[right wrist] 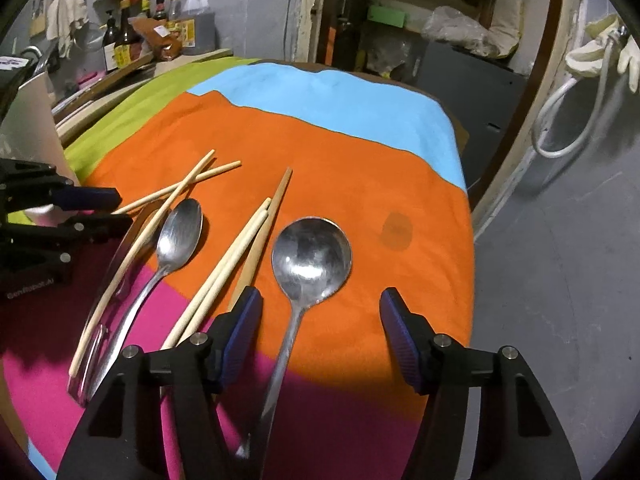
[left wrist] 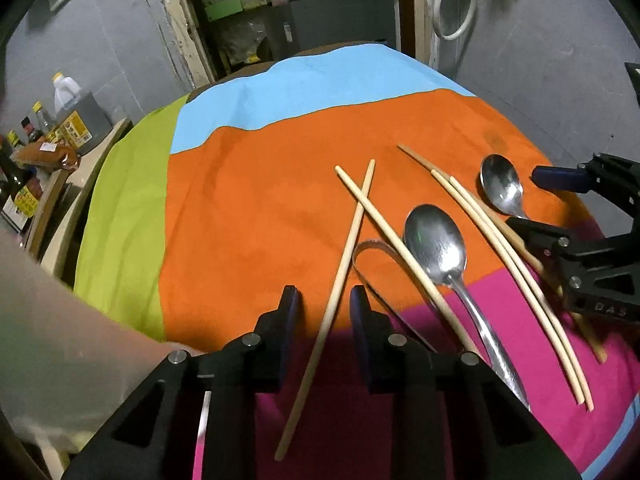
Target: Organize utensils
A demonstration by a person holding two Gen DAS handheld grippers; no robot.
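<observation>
Left gripper (left wrist: pixel 325 304), bottom centre: jaws narrowed, straddling crossed chopstick (left wrist: pixel 344 248), pads not pressing. Right gripper (right wrist: pixel 320 316), bottom centre: jaws half-spread astride round spoon (right wrist: pixel 311 258) handle, gripping nothing. Risks: chopstick rolls off pads; its crossing mate (left wrist: pixel 384 220) gets dragged; thin handle slips against cloth (right wrist: pixel 360 168).

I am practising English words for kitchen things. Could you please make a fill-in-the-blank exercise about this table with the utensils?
1. The round spoon has its bowl on the ____ part of the cloth.
2. Between the fingers of the left gripper lies a single wooden ____.
3. The handle between the fingers of the right gripper belongs to a ____.
4. The two chopsticks at the far left ____ each other.

Missing words: orange; chopstick; spoon; cross
</observation>
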